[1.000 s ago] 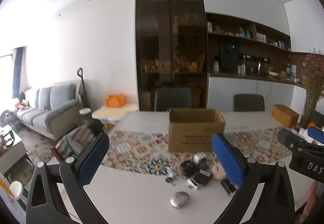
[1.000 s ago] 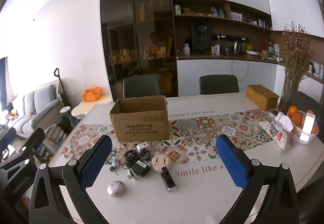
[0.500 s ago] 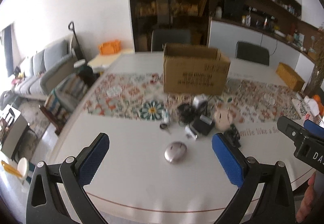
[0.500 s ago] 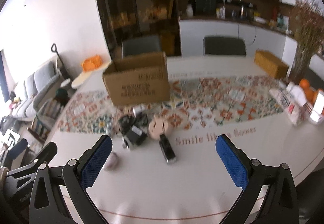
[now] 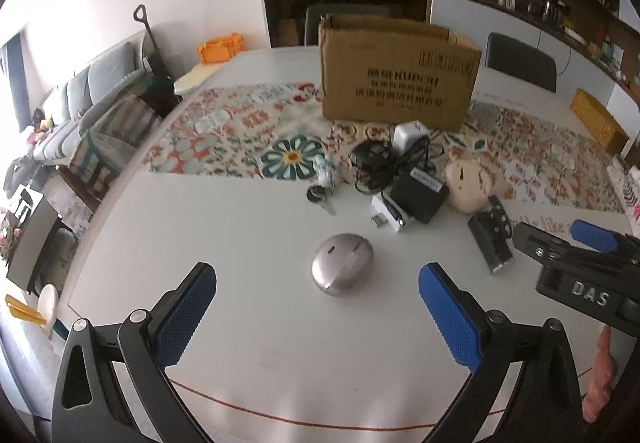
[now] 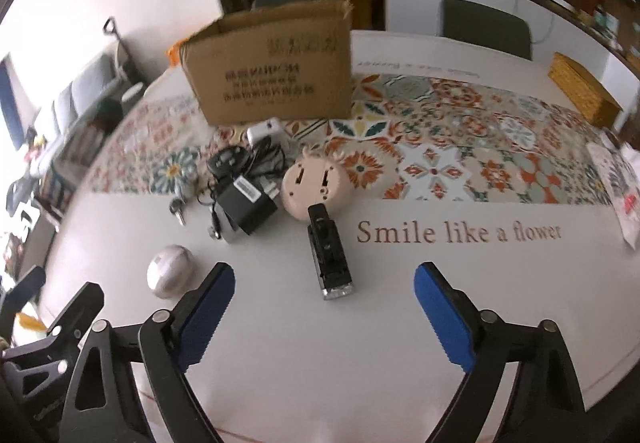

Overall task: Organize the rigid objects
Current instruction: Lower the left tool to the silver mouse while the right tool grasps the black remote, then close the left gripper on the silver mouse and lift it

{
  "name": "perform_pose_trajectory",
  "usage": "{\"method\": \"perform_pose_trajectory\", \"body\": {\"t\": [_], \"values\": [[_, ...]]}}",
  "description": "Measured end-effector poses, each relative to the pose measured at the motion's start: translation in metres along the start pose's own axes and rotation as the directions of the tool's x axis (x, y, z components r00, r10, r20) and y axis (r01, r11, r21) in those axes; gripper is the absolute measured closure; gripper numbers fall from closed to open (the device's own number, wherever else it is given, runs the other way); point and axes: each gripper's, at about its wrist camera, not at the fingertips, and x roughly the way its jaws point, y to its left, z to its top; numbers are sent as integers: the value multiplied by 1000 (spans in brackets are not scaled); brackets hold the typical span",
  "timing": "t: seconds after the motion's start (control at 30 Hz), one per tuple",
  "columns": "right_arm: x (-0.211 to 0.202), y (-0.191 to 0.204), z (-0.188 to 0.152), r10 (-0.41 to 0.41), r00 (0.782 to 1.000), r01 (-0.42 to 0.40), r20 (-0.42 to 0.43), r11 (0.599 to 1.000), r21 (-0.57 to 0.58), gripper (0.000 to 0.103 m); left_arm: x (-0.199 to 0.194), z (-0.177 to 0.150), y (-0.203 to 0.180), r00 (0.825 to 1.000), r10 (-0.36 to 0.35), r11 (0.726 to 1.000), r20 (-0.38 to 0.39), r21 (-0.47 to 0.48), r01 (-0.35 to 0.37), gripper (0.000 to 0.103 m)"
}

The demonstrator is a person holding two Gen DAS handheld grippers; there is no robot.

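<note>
Right hand-held gripper [image 6: 324, 293] closing, stapler [image 6: 329, 257] ahead

White table [image 5: 248, 323]; patterned runner [image 5: 240, 135]; cardboard box [image 5: 396, 83]

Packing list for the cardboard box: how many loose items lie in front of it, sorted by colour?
Black: 3, long device, power adapter, corded charger
White: 2, plug cube, small box
Silver: 2, oval case, key
Pink: 1, round pig-like gadget
Total: 8
</note>
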Motion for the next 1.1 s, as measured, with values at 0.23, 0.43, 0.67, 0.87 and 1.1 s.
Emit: {"method": "perform_pose_trajectory", "body": {"t": [0.23, 0.43, 0.67, 0.87, 1.1], "values": [[45, 1, -2, 13, 1000, -15, -26, 997, -73, 22, 33, -10, -12, 998, 25, 1000, -56, -6, -25, 0], [74, 2, -2, 7, 998, -14, -63, 994, -105, 39, 41, -11, -20, 997, 48, 999, -59, 5, -47, 0], [90, 3, -2, 0, 998, -7, -57, 993, -122, 55, 47, -12, -25, 997, 63, 998, -51, 19, -62, 0], [101, 3, -6, -14, 997, 4, -79, 992, -127, 68, 53, -12, -27, 998, 53, 998, -45, 34, -52, 0], [101, 5, -6, -45, 997, 36, -63, 991, -128, 73, 62, -12, -28, 999, 3, 995, -54, 96, 2, 0]]}}
